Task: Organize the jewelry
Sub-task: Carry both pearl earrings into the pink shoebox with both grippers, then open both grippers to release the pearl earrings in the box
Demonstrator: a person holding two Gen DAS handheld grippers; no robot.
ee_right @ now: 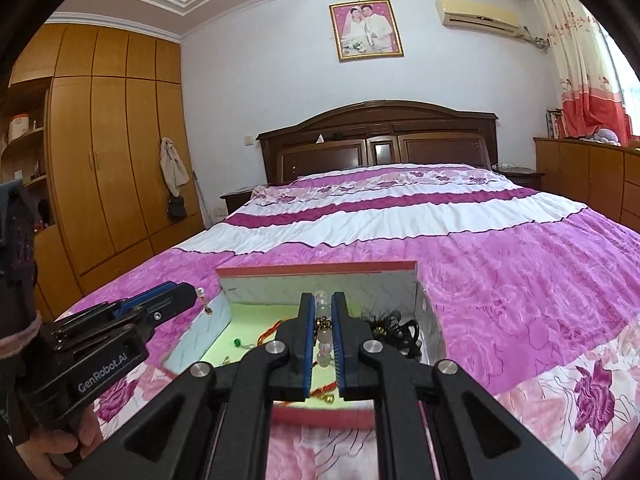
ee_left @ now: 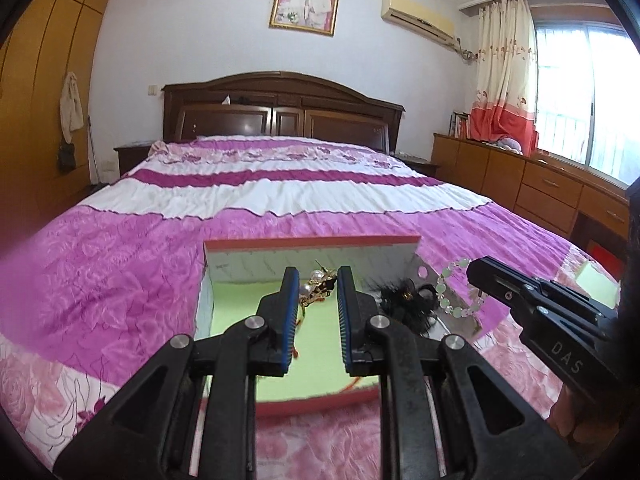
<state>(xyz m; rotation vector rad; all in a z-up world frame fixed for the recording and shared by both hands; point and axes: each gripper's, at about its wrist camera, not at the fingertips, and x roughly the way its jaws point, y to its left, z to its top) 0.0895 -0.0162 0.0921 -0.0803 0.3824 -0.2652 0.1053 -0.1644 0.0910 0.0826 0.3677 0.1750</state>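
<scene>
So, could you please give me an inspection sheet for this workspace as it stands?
Surface: pink and purple bedspread, creased.
Job's things: open box with a green floor on the bed; bead bracelet held over it; pearl earring at the left tongs' tip; black feathery hairpiece and red cord inside.
Clutter: nothing seen.
Grippers: right gripper has its tongs closed on the bracelet; left gripper shows a gap, and whether it grips the earring is unclear.
Cables: nothing seen.
Surroundings: headboard, wardrobe, framed photo, air conditioner, curtain.
</scene>
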